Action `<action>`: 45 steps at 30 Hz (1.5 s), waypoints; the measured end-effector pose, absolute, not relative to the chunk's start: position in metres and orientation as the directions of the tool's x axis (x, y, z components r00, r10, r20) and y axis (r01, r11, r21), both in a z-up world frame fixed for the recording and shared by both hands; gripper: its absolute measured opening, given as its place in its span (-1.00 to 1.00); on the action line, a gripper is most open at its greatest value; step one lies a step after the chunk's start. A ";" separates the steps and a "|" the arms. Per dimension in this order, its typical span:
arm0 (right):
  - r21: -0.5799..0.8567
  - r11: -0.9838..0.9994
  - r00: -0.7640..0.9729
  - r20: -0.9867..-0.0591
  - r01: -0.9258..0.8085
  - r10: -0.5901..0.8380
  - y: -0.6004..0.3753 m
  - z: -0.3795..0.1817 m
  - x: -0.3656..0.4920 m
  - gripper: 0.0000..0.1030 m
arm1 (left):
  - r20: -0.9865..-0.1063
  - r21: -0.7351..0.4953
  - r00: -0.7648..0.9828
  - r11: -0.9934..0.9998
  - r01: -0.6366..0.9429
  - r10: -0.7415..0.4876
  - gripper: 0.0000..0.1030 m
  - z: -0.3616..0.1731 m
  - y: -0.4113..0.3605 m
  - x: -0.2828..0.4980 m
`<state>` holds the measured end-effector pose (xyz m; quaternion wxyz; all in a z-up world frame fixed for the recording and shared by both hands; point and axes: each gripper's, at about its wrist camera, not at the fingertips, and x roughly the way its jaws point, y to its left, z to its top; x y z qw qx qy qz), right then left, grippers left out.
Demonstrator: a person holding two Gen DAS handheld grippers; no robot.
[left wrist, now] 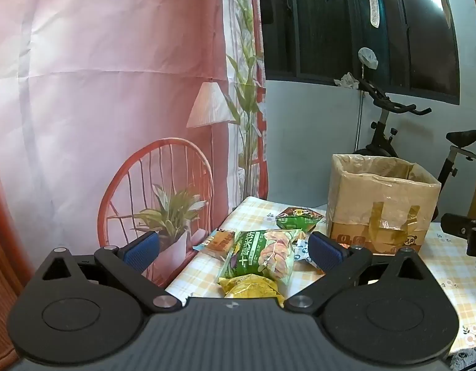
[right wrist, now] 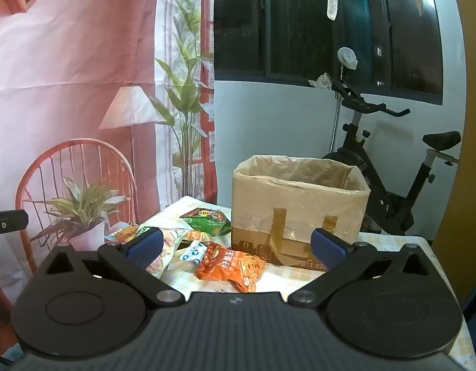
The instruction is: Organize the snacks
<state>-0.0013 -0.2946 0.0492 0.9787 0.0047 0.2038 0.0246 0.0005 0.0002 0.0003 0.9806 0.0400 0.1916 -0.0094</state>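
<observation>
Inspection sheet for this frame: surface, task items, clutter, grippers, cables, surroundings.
Surface: table with yellow checked floral cloth.
Job's things: cardboard box, open-topped, plastic-lined, upright at the back. Snack packets lie loose to its left: orange packet, large green packet, yellow packet overlapped by it, small green packet near the box, brown packet, small white-blue packets.
Clutter: nothing seen beyond the snacks.
Grippers: left gripper open, empty, above the packets; right gripper open, empty, facing the box.
Cables: nothing seen.
Surroundings: printed backdrop on the left, exercise bike behind the box, dark window.
</observation>
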 end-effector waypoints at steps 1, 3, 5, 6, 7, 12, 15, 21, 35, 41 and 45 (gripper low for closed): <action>0.022 0.999 0.919 -0.391 -0.046 0.051 -0.295 0.049 -0.002 1.00 | -0.373 0.078 0.928 0.996 0.032 -0.001 1.00 0.000 0.000 0.000; 0.021 0.999 0.921 -0.387 -0.045 0.050 -0.295 0.049 -0.002 1.00 | -0.369 0.078 0.929 0.996 0.033 -0.001 1.00 0.000 0.000 0.000; 0.019 0.999 0.920 -0.389 -0.045 0.049 -0.294 0.049 -0.002 1.00 | -0.367 0.079 0.930 0.996 0.033 -0.001 1.00 -0.002 0.000 0.001; 0.018 0.999 0.920 -0.389 -0.044 0.048 -0.294 0.049 -0.002 1.00 | -0.367 0.080 0.930 0.996 0.033 -0.002 1.00 -0.002 0.000 0.002; 0.018 0.999 0.920 -0.389 -0.044 0.048 -0.294 0.049 -0.002 1.00 | -0.366 0.080 0.930 0.996 0.033 -0.001 1.00 -0.002 0.000 0.002; 0.018 0.999 0.919 -0.391 -0.039 0.043 -0.294 0.049 -0.002 1.00 | -0.362 0.077 0.932 0.996 0.036 -0.006 1.00 -0.001 0.000 0.001; 0.020 0.999 0.918 -0.394 -0.036 0.041 -0.294 0.051 0.000 1.00 | -0.360 0.076 0.933 0.996 0.038 -0.008 1.00 -0.001 -0.002 0.002; 0.023 0.999 0.919 -0.393 -0.037 0.043 -0.295 0.049 -0.001 1.00 | -0.356 0.068 0.934 0.997 0.031 -0.005 1.00 0.003 0.001 -0.003; 0.023 0.999 0.919 -0.393 -0.037 0.043 -0.295 0.049 -0.001 1.00 | -0.357 0.067 0.934 0.997 0.033 -0.007 1.00 0.003 0.001 -0.004; 0.023 0.999 0.918 -0.393 -0.038 0.044 -0.295 0.049 -0.001 1.00 | -0.361 0.062 0.933 0.998 0.031 -0.007 1.00 0.003 0.001 -0.003; 0.023 0.999 0.918 -0.394 -0.039 0.045 -0.295 0.049 -0.001 1.00 | -0.361 0.061 0.933 0.998 0.031 -0.007 1.00 0.003 0.002 -0.003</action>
